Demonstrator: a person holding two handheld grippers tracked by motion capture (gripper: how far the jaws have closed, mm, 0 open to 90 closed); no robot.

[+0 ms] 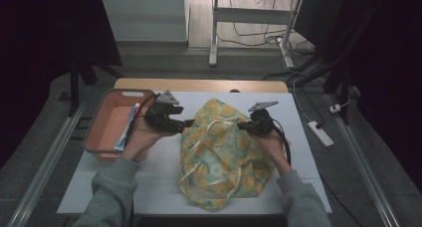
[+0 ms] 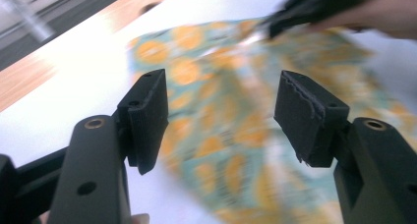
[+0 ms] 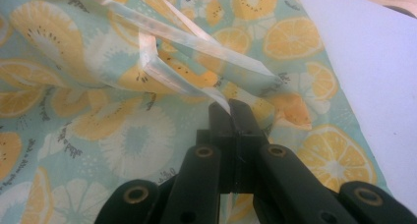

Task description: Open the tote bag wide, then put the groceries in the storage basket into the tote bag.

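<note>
The white table (image 1: 164, 187) carried a lemon-print cloth bag (image 1: 219, 157) between the two grippers. Behind the left gripper (image 1: 186, 123) sat a pink basket (image 1: 107, 125). The left gripper's jaws gaped wide, holding nothing, the bag just ahead. The right gripper (image 3: 230, 106) was pinched tight on the bag's pale ribbon (image 3: 162, 71).

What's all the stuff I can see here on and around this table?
Fabric bag: one, pale green with yellow citrus slices and cream ribbon handles, middle of the table.
Basket: one, salmon pink, left edge of the table.
Tube: one, white, blue and red, inside the basket.
Table: one, white top with a wooden far edge.
Power strip: one, white, floor at right.
Left gripper: black, jaws open, at the bag's left edge.
Right gripper: black, shut on a ribbon handle.
</note>
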